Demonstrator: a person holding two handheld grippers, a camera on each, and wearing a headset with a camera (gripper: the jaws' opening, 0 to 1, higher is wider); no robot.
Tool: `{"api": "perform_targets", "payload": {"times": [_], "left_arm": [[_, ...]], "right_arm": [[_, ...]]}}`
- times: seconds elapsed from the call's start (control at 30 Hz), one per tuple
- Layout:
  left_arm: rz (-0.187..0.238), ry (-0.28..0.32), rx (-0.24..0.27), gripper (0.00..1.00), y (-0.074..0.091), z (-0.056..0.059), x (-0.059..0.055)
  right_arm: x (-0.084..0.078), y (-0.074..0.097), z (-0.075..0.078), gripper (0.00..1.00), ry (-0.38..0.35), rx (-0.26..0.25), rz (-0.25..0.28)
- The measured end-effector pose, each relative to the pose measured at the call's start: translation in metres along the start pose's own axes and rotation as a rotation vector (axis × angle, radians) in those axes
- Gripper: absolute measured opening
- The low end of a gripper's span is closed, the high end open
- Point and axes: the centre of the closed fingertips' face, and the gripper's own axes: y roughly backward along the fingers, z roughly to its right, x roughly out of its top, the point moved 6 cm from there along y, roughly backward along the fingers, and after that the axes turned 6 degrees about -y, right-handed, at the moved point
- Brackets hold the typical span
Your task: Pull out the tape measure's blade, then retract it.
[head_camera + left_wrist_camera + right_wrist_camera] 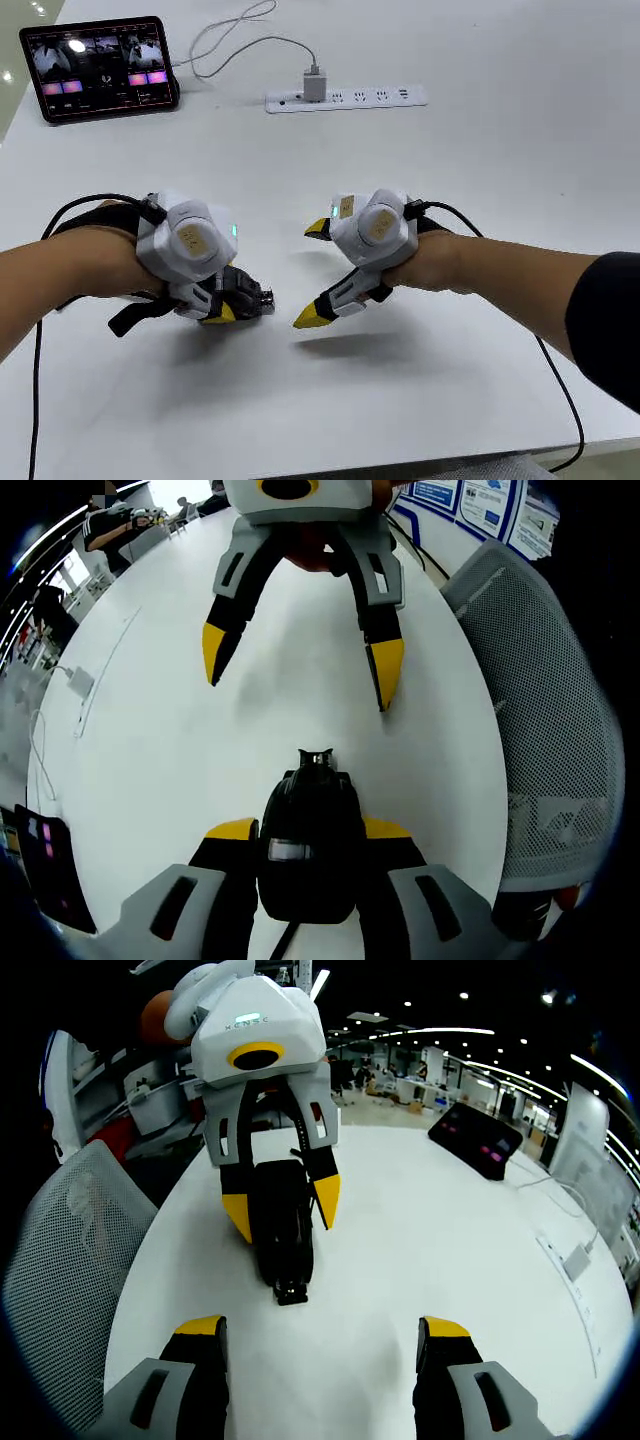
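A black tape measure point(247, 294) sits between the yellow-tipped jaws of my left gripper point(232, 306), which is shut on its body. In the left gripper view the tape measure point(310, 840) lies between my left gripper's point(308, 829) jaws, its blade hook pointing away from me with no blade drawn out. My right gripper point(314, 273) hovers open just right of it, a short gap from the hook. In the right gripper view the tape measure point(281, 1222) faces my open right gripper point(320, 1326), hook end toward it and above the white table point(400, 1260).
A tablet point(100, 68) with a lit screen stands at the far left. A white power strip point(345, 98) with a charger and cable lies at the back. A grey mesh chair point(540, 710) stands by the table's near edge.
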Motion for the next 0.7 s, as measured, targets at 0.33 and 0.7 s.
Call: {"api": "perform_targets", "payload": {"times": [0.33, 0.7], "left_arm": [[-0.013, 0.013, -0.004, 0.33, -0.001, 0.0, 0.0], [-0.003, 0.024, -0.007, 0.33, -0.002, 0.0, -0.001]], "right_arm": [[0.008, -0.021, -0.007, 0.49, 0.044, 0.037, -0.016], [0.008, -0.034, -0.015, 0.23, 0.066, 0.082, -0.041]]}}
